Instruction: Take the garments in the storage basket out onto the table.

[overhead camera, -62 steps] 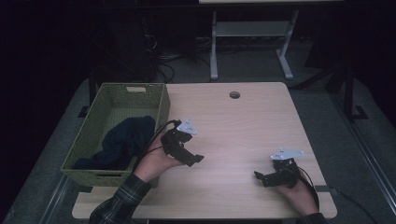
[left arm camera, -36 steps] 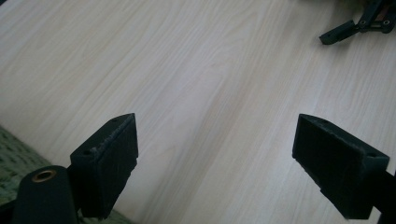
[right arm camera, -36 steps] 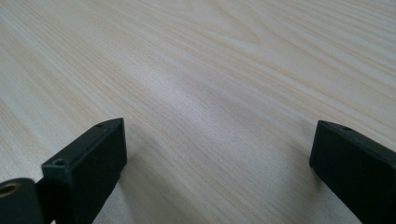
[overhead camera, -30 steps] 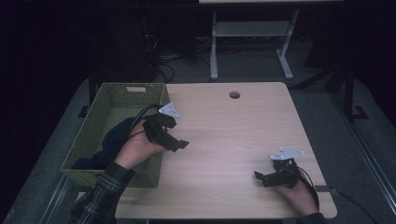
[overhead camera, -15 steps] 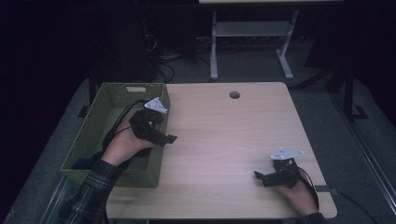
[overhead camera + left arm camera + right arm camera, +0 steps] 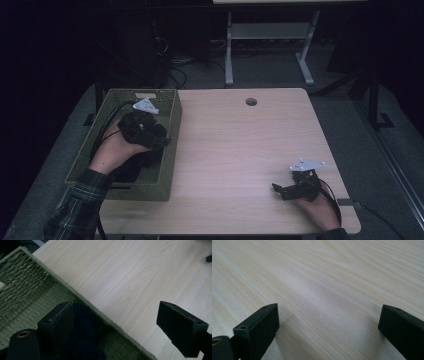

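Reaching for the dark cloth (image 6: 142,162), we find it bunched in the near half of the green basket (image 6: 172,145) at the table's (image 6: 240,150) left edge. In the left gripper view the cloth (image 6: 85,340) lies just beside the left jaw, low against the woven wall (image 6: 30,277). Our left gripper (image 6: 161,141) hovers over it with jaws spread wide and nothing between them; one jaw sits over the cloth, the other out past the rim (image 6: 100,315), above bare wood.

That straddle is the risk as we judge it: closing from here could pinch the rim instead of the fabric, or catch only a thin fold that slips free on the lift. Pulling up with the wall caught could drag or tip the basket, which partly overhangs the table's edge.

Our right gripper (image 6: 280,190) rests on the table near the right front corner, well apart, jaws also spread and empty.
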Demonstrator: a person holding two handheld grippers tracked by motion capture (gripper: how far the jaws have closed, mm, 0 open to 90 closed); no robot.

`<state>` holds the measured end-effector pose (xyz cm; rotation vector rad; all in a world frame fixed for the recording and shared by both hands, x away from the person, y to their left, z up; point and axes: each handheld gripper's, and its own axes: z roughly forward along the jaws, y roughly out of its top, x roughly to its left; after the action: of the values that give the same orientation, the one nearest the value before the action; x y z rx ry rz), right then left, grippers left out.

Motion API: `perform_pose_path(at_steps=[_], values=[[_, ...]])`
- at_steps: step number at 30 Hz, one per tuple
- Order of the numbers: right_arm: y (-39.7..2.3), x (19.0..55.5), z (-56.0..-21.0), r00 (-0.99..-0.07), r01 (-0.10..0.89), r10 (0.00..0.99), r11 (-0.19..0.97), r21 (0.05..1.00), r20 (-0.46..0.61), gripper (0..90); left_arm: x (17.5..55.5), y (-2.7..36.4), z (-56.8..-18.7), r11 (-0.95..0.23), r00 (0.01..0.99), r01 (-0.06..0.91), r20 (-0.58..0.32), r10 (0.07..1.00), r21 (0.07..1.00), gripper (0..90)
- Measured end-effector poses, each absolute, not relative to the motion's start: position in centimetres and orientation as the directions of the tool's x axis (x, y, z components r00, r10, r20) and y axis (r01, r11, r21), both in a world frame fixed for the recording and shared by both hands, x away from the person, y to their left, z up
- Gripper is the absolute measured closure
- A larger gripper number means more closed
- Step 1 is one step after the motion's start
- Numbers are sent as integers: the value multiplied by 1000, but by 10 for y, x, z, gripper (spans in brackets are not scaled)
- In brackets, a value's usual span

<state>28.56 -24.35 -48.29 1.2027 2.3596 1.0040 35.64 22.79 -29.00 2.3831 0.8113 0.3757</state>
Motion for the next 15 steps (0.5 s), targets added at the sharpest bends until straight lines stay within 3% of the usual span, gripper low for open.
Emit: perform_pose_path(at_steps=[15], values=[[-244, 286, -483, -602, 584, 798, 405, 704, 40, 29, 358, 265, -294, -610, 711, 519, 95, 697, 599, 140]])
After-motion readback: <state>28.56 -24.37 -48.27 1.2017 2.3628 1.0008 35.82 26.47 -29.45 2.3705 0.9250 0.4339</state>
